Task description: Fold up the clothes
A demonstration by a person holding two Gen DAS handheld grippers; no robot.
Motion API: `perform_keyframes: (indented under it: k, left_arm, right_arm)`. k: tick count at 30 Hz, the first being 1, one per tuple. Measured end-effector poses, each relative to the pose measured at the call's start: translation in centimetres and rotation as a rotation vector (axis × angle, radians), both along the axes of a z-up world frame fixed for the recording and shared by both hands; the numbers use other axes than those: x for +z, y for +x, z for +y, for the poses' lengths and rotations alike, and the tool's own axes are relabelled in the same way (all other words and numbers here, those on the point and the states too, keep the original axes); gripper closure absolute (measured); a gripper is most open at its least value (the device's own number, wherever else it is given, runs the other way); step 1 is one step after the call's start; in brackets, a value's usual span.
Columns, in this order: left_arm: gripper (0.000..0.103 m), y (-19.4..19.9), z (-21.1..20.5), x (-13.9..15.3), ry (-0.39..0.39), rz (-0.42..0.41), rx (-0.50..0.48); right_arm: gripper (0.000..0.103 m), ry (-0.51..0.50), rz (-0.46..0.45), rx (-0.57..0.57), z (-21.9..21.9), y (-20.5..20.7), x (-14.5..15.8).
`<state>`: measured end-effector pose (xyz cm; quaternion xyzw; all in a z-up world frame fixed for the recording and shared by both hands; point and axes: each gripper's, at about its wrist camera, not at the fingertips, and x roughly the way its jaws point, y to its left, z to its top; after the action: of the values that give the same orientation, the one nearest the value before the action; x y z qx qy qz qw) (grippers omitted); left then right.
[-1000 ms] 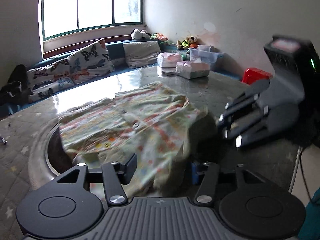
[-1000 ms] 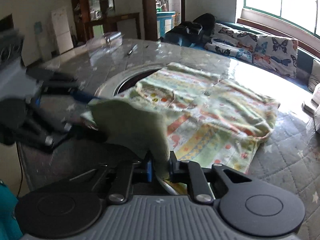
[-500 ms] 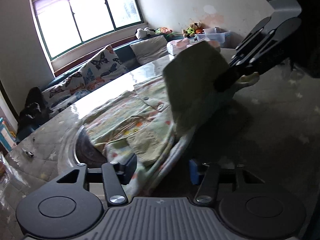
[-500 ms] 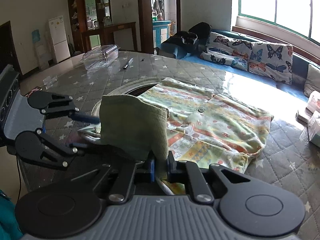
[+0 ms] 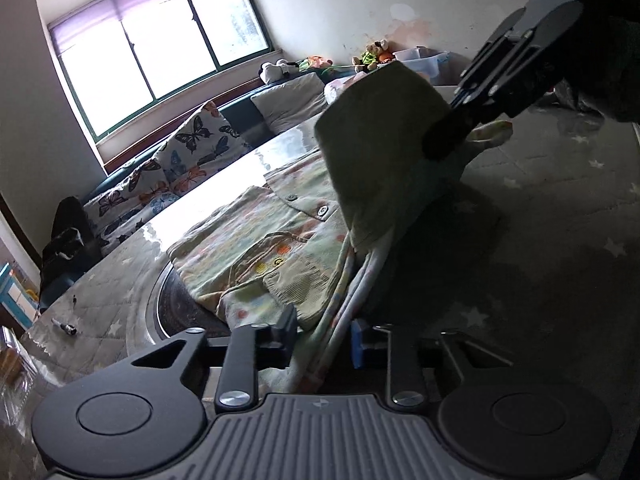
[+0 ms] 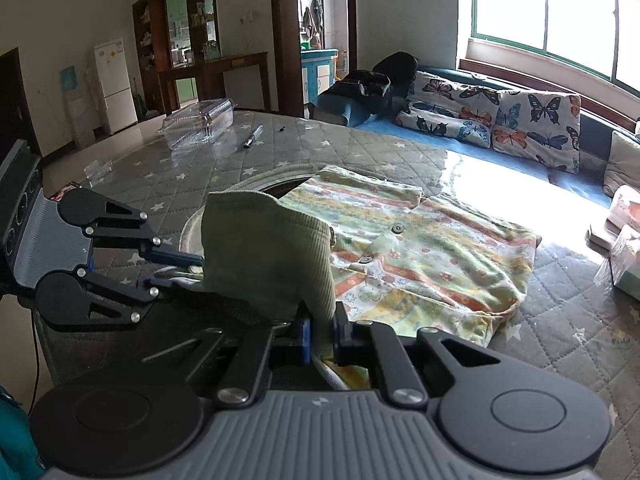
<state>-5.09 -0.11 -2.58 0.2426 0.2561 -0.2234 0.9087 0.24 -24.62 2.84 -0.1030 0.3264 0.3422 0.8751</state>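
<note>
Sitting on a quilted grey tabletop [image 6: 400, 152]: patterned baby garment [image 6: 420, 256], mostly lying flat, near edge being lifted. Holding up the green ribbed cuff [image 6: 268, 264] with the right hand-held gripper [image 6: 320, 330], clamped tight on the fabric. Left hand-held gripper [image 5: 322, 334] looking wider apart with the hem running through it, honestly can't tell if it's gripping.
</note>
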Motion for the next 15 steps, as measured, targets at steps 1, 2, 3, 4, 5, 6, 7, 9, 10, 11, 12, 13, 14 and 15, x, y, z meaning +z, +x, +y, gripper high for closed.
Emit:
perform_keyframes:
  k: [1, 2, 3, 4, 5, 6, 7, 9, 10, 11, 12, 13, 14, 15]
  left_arm:
    - [0.084, 0.0, 0.1, 0.1, -0.003, 0.004, 0.0]
    - [0.086, -0.1, 0.2, 0.1, -0.009, 0.007, 0.001]
    - [0.089, -0.1, 0.2, 0.2, -0.015, 0.011, 0.002]
    - [0.089, -0.2, 0.4, 0.4, -0.023, 0.016, 0.0]
    - [0.09, -0.4, 0.5, 0.6, -0.032, 0.02, -0.002]
    - [0.091, -0.6, 0.5, 0.8, -0.039, 0.023, -0.004]
    - [0.091, -0.9, 0.6, 1.1, -0.045, 0.027, -0.007]
    - [0.092, -1.8, 0.7, 1.7, -0.064, 0.041, -0.017]
    - [0.092, -2.3, 0.8, 2.1, -0.077, 0.049, -0.02]
    - [0.092, -2.9, 0.9, 2.5, -0.093, 0.061, -0.02]
    - [0.092, -3.5, 1.1, 3.0, -0.111, 0.073, -0.023]
    - [0.092, -4.3, 1.3, 3.6, -0.124, 0.078, -0.029]
    - [0.092, -5.0, 1.5, 4.1, -0.136, 0.083, -0.034]
    - [0.092, -5.6, 1.6, 4.5, -0.142, 0.085, -0.035]
  right_arm:
    - [0.095, 0.002, -0.003, 0.002, -0.1, -0.1, 0.0]
    - [0.095, 0.006, -0.009, 0.001, -0.1, -0.3, 0.1]
    - [0.095, 0.008, -0.011, 0.001, -0.1, -0.4, 0.2]
    - [0.095, 0.01, -0.014, 0.003, -0.3, -0.6, 0.3]
    - [0.095, 0.012, -0.016, 0.006, -0.4, -0.8, 0.5]
    - [0.095, 0.014, -0.018, 0.009, -0.5, -1.0, 0.7]
    - [0.095, 0.016, -0.019, 0.016, -0.6, -1.3, 1.0]
    - [0.095, 0.017, -0.028, 0.039, -1.0, -2.3, 1.6]
    - [0.095, 0.024, -0.026, 0.049, -1.2, -2.9, 2.1]
    - [0.095, 0.031, -0.023, 0.06, -1.5, -3.5, 2.6]
    - [0.095, 0.032, -0.028, 0.077, -1.7, -4.4, 3.2]
    - [0.095, 0.032, -0.034, 0.093, -2.0, -5.2, 3.7]
    - [0.095, 0.031, -0.037, 0.103, -2.1, -5.7, 4.1]
    - [0.095, 0.029, -0.037, 0.114, -2.1, -6.2, 4.5]
